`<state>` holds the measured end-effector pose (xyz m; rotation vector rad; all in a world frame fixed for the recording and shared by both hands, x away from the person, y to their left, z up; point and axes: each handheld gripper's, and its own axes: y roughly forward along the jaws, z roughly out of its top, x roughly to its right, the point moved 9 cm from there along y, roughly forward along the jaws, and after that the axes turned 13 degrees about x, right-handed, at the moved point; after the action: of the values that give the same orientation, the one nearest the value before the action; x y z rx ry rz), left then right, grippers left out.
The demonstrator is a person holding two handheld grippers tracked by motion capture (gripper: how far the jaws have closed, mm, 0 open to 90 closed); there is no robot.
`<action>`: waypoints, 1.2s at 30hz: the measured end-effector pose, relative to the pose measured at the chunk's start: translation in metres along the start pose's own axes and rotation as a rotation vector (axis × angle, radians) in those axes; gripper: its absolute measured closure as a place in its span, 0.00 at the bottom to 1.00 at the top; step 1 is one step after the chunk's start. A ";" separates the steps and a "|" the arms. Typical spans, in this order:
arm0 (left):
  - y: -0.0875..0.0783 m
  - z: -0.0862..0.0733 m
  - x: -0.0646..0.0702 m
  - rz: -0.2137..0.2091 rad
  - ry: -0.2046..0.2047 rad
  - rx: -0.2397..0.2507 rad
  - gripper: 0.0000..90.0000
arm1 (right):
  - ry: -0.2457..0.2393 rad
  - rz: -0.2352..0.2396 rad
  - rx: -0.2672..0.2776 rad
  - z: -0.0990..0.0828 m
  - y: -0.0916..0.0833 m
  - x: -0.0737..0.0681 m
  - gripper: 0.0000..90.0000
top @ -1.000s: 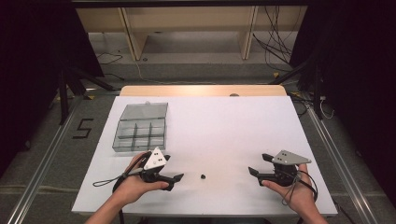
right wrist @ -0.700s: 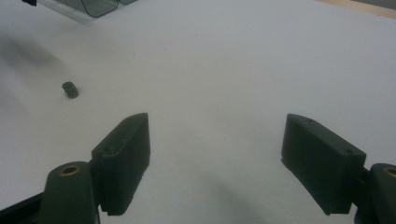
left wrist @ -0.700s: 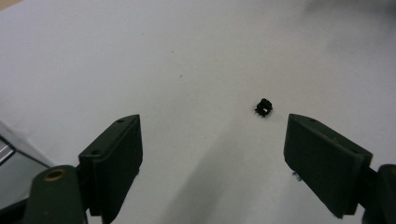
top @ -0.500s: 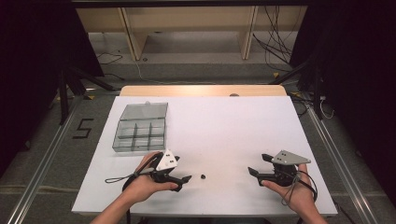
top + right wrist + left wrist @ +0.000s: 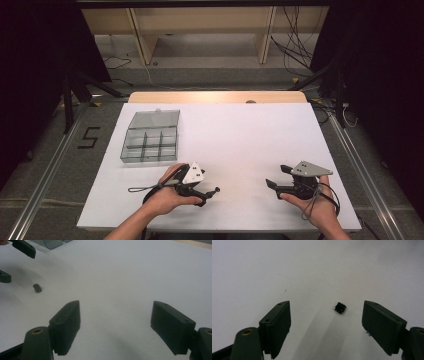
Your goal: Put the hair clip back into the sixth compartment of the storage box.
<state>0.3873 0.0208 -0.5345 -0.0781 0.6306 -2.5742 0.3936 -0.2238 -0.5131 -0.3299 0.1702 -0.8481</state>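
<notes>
The left gripper (image 5: 212, 195) sits low over the white table (image 5: 240, 140), held in the person's left hand (image 5: 167, 197) near the front edge. Its jaws stand wide apart and have just been closing a little; nothing is gripped. In the left gripper view a small black part (image 5: 340, 307) lies on the table between the two jaws, nearer the right one and touching neither. From the gripper's tips the part lies at about 12 o'clock in that view. Its exact shape is hard to make out; it may be a small ribbed clip.

The right gripper (image 5: 275, 180) is held in the right hand (image 5: 312, 207), at 3 o'clock from the left gripper and well apart from it. Its jaws are also wide apart and empty. In the right gripper view the part (image 5: 37, 288) shows at about 10 o'clock.

A clear plastic box (image 5: 150, 137) with compartments and an open lid rests at 11 o'clock from the left gripper.
</notes>
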 end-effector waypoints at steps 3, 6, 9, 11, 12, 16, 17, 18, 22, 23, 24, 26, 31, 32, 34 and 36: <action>0.005 0.000 0.002 -0.015 0.005 -0.005 0.27 | -0.002 0.001 0.001 0.000 0.000 0.000 0.27; 0.013 0.000 0.005 -0.036 0.022 -0.015 0.28 | 0.000 0.002 0.003 0.000 0.000 0.000 0.28; 0.017 -0.001 0.007 -0.047 0.026 -0.018 0.29 | 0.004 0.000 0.000 0.000 0.000 0.000 0.28; 0.020 -0.002 0.007 -0.053 0.034 -0.022 0.31 | 0.003 0.001 -0.001 0.000 0.000 0.000 0.28; 0.021 -0.002 0.008 -0.057 0.030 -0.022 0.32 | 0.004 0.002 0.000 0.000 0.000 0.000 0.28; 0.027 -0.004 0.008 -0.078 0.030 -0.023 0.36 | 0.007 0.002 0.004 0.000 0.000 0.000 0.28; 0.027 -0.004 0.008 -0.078 0.030 -0.023 0.37 | 0.006 0.000 0.003 0.000 0.000 0.000 0.28; 0.028 -0.004 0.008 -0.081 0.034 -0.024 0.37 | 0.006 0.000 0.003 0.000 0.000 0.000 0.28; 0.030 -0.005 0.008 -0.103 0.026 -0.023 0.42 | 0.006 -0.002 0.005 0.001 0.000 0.000 0.28; 0.031 -0.006 0.009 -0.117 0.029 -0.028 0.45 | 0.007 -0.002 0.004 0.001 0.000 0.001 0.28; 0.031 -0.006 0.009 -0.117 0.029 -0.028 0.47 | 0.007 -0.002 0.004 0.001 0.000 0.000 0.28; 0.031 -0.009 0.010 -0.137 0.029 -0.031 0.49 | 0.007 -0.001 0.004 0.001 0.000 0.001 0.28; 0.031 -0.009 0.011 -0.166 0.021 -0.025 0.55 | 0.007 -0.001 0.004 0.001 0.000 0.001 0.29; 0.031 -0.009 0.011 -0.171 0.022 -0.027 0.56 | 0.008 -0.001 0.004 0.001 0.000 0.001 0.29; 0.031 -0.010 0.011 -0.177 0.015 -0.024 0.57 | 0.007 0.002 0.006 0.001 0.000 0.000 0.29; 0.031 -0.010 0.011 -0.184 0.002 -0.021 0.58 | 0.008 0.002 0.005 0.001 0.000 0.000 0.29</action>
<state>0.3902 -0.0045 -0.5577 -0.1466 0.6805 -2.7443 0.3937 -0.2236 -0.5124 -0.3221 0.1756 -0.8477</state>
